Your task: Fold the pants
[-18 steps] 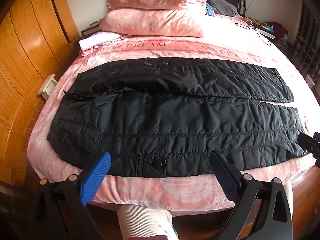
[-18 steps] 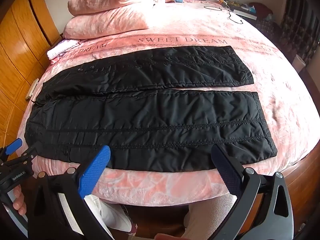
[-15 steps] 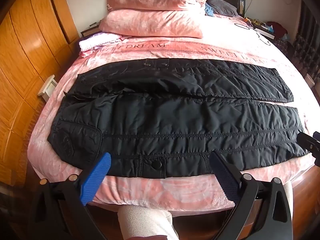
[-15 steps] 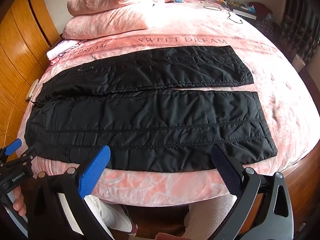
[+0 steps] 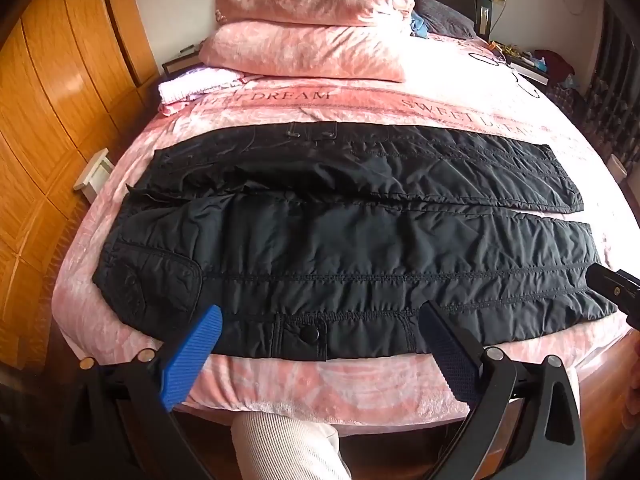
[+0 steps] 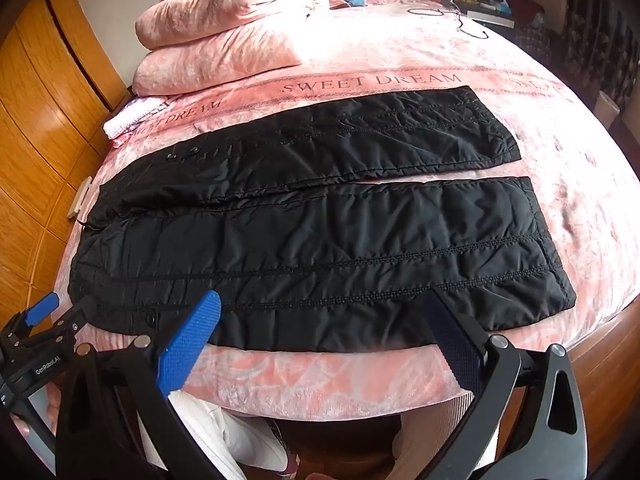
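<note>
Black quilted pants [image 5: 340,236] lie flat and spread across a pink bed, waist at the left and both legs running to the right, with a narrow gap between the legs. My left gripper [image 5: 320,320] hovers open over the near edge by the snap button [image 5: 309,333], holding nothing. In the right wrist view the same pants [image 6: 320,232] fill the middle. My right gripper [image 6: 322,308] hangs open above the near leg's front edge, also empty. The left gripper [image 6: 40,320] shows at that view's left edge.
Two pink pillows [image 5: 308,24] are stacked at the headboard, with folded white cloth [image 5: 192,86] beside them. A wooden wardrobe [image 5: 48,100] runs along the left. A cable [image 6: 460,20] lies on the far bedcover [image 6: 580,160]. The person's light trouser leg [image 5: 288,444] stands below the bed's near edge.
Both views have shifted only slightly; the pants lie as before and both grippers stay open.
</note>
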Motion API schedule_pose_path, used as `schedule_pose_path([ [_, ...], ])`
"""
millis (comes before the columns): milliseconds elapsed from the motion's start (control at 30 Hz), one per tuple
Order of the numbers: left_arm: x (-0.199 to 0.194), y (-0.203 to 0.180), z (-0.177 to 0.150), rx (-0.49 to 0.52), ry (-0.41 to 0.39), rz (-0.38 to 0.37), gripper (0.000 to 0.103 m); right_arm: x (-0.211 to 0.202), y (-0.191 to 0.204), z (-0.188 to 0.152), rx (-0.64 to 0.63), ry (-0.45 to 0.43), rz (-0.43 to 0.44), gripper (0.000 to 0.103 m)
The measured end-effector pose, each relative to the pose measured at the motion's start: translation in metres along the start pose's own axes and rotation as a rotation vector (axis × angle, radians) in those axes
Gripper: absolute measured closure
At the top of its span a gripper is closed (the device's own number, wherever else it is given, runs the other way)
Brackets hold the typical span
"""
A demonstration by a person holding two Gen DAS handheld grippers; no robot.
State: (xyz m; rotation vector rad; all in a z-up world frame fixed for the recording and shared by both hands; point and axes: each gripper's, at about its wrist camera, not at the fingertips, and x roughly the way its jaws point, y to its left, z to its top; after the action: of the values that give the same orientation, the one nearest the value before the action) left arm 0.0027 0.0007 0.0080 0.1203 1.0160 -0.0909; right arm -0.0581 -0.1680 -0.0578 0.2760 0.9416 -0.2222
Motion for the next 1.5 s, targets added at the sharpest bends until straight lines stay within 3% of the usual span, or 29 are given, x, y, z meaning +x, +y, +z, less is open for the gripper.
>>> schedule_pose_path([
  [400, -0.001, -0.006, -0.005, 0.023, -0.001, 0.000, 0.004, 0.007, -0.005, -0.003, 0.009, 0.014, -0.043, 0.002],
  [1000, 0.000, -0.008, -0.004, 0.024, 0.001, -0.001, 0.004, 0.009, -0.008, -0.005, 0.055, -0.013, 0.075, 0.002],
  [1500, 0.004, -0.010, -0.006, 0.024, 0.009, 0.004, 0.004, 0.013, -0.004, -0.005, -0.032, 0.007, -0.007, 0.002],
])
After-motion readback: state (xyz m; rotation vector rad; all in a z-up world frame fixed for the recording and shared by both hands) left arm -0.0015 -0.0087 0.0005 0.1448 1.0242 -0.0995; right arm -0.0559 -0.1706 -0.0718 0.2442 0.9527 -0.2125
